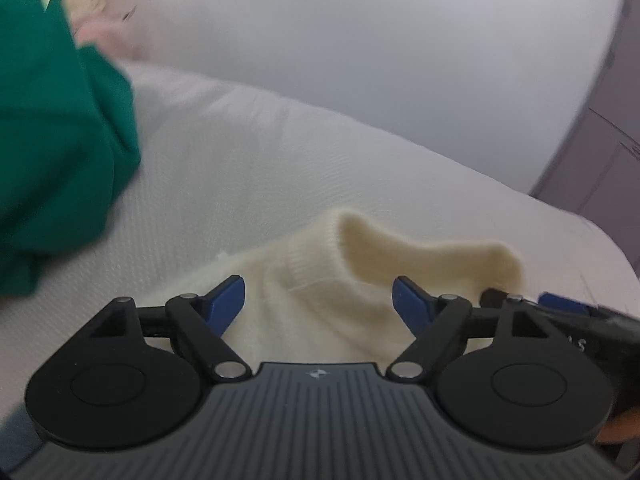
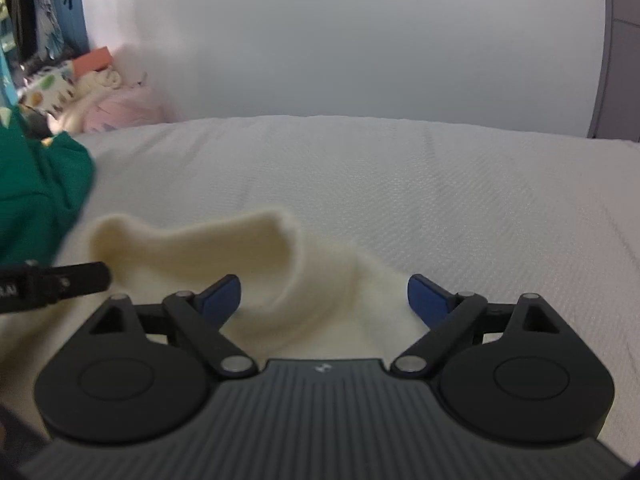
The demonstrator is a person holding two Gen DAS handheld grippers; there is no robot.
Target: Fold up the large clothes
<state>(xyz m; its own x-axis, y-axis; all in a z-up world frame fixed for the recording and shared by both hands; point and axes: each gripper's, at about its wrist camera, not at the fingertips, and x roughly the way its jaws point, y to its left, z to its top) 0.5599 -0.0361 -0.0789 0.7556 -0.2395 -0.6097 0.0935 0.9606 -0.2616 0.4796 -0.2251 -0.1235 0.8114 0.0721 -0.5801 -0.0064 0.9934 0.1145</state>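
A cream knit sweater (image 1: 340, 256) lies on the white bedcover (image 1: 280, 160), its ribbed collar standing up in a loop. My left gripper (image 1: 318, 284) hovers just over the sweater's left shoulder side, jaws wide apart, blue pads clear of the knit. My right gripper (image 2: 324, 280) is open the same way over the sweater (image 2: 180, 248) on the collar's other side. One of the left gripper's fingers (image 2: 80, 276) shows at the left of the right wrist view. Nothing is pinched in either gripper.
A crumpled green garment (image 1: 52, 160) lies on the bed to the left, also in the right wrist view (image 2: 36, 192). Pink and cream soft things (image 2: 124, 112) and an orange box (image 2: 94, 60) are piled by the wall. A grey cabinet (image 1: 600, 140) stands at the right.
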